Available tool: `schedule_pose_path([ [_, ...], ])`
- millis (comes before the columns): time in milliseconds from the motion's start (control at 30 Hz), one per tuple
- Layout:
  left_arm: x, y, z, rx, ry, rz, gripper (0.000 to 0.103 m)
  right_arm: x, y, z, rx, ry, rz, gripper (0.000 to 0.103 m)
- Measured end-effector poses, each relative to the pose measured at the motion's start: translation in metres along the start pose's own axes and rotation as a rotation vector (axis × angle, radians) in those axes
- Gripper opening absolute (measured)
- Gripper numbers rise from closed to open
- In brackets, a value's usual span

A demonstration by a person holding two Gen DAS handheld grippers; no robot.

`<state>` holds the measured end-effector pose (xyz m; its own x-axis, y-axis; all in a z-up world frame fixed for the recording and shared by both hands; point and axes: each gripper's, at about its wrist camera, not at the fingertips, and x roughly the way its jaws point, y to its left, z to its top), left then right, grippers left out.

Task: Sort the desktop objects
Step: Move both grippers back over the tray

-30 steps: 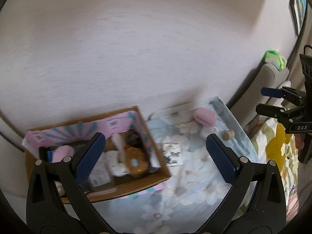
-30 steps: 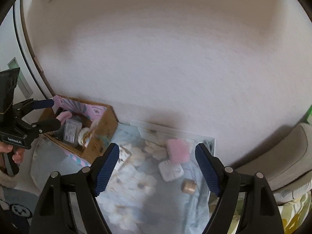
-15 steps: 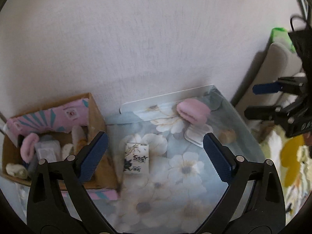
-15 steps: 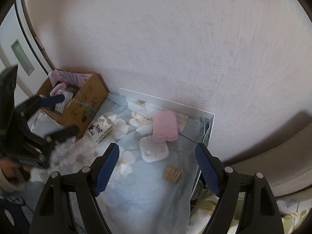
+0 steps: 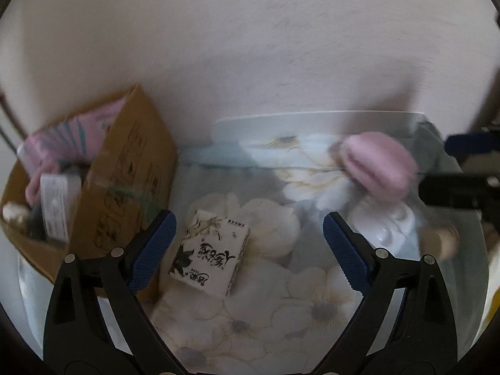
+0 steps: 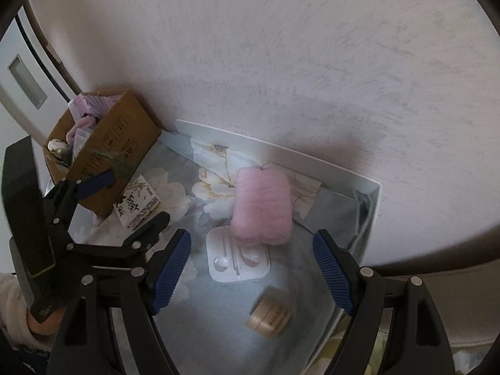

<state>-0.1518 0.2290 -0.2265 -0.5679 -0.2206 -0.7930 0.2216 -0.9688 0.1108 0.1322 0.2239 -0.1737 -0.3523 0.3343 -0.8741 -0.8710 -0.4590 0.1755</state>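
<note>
A: Cardboard box (image 5: 125, 168) sits far left, already holding items. You've brought both grippers down closer to the cloth since a second ago.

B: Noted. Left gripper (image 5: 248, 251) wide open, empty, straddling the tissue pack (image 5: 211, 254) beside the box. Right gripper (image 6: 250, 268) equally open, over the white tray (image 6: 237, 261).

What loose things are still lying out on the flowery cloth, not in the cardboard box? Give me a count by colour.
Pink: 1, the fluffy pad
White: 2, the tissue pack and the plastic tray
Tan: 1, the small jar
Total: 4 on the cloth. What is inside the box is not counted.
</note>
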Motion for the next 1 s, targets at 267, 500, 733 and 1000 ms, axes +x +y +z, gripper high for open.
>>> schedule_pose_path([
  [267,0.03,0.006,0.007,-0.161,0.105,0.093,0.095,0.015,-0.002,0.008,-0.031,0.013,0.018,0.077],
  [500,0.044,0.009,0.004,-0.189,0.159,0.107,0.095,0.031,-0.006,0.012,-0.046,0.021,0.002,0.077],
  [733,0.049,0.007,0.007,-0.133,0.182,0.019,0.102,0.045,-0.007,0.013,-0.048,0.025,0.003,0.077],
  [1000,0.035,0.019,-0.001,-0.064,0.151,-0.107,0.094,0.053,-0.008,0.013,-0.02,0.009,0.034,0.077],
])
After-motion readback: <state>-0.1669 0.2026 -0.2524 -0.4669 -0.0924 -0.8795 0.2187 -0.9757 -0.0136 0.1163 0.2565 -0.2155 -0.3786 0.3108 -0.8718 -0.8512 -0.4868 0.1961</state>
